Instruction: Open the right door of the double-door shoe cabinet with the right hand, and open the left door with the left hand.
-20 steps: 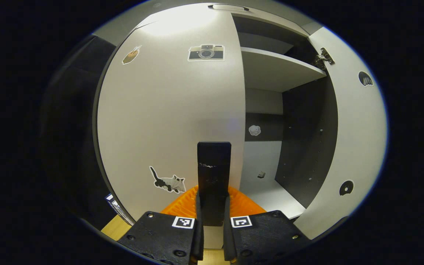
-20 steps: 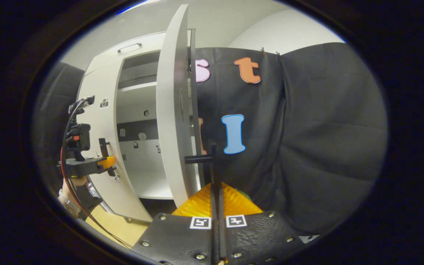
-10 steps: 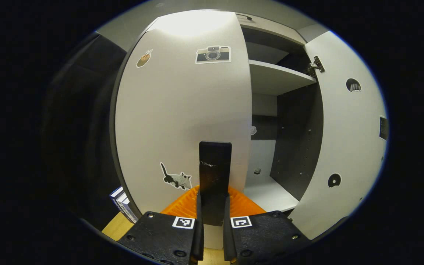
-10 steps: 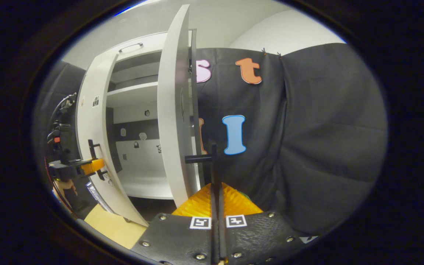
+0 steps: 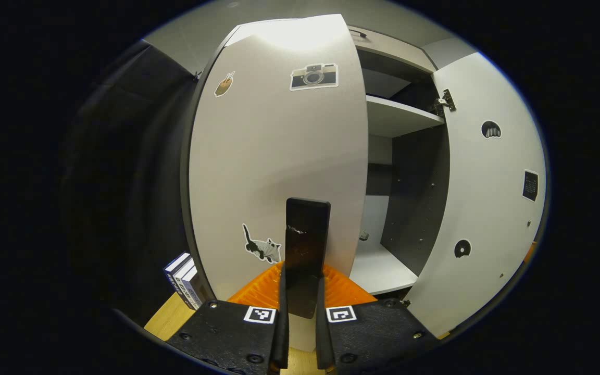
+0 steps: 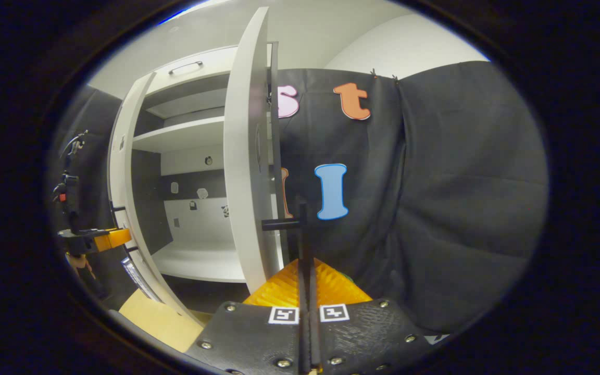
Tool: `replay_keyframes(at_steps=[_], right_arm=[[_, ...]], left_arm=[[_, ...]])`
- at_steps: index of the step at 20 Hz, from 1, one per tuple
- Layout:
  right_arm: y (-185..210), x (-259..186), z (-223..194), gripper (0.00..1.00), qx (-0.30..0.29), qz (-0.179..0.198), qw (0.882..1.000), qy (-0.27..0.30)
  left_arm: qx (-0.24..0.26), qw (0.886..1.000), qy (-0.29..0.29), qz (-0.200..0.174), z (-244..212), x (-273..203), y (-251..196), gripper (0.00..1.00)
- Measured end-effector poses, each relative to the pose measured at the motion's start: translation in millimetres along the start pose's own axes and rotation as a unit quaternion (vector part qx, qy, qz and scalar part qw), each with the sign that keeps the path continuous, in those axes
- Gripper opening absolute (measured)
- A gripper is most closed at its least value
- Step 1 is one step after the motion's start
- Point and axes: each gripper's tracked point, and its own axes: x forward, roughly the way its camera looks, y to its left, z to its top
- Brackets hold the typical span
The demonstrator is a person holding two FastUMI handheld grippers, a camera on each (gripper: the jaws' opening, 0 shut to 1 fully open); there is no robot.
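No text, number or brand anywhere is clear enough to read.

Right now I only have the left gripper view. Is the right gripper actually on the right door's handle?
Observer: Yes. In the right gripper view the right gripper is shut on the right door's handle.
Operator: How far out is that door?
Observer: The right door shows nearly edge-on, swung well clear of the cabinet front.
Operator: And my side from there?
Observer: The left gripper is at the left door's handle, and the left door is swung out enough that the back wall stickers show between the doors.
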Motion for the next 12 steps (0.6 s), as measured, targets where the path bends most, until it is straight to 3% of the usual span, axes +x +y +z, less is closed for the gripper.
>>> replay_keyframes(at_steps=[12], right_arm=[[0.3, 0.5, 0.1, 0.01, 0.001, 0.003, 1.0, 0.001]], left_arm=[[0.002, 1.0, 0.008, 0.01, -1.0, -10.4, 11.4, 0.19]])
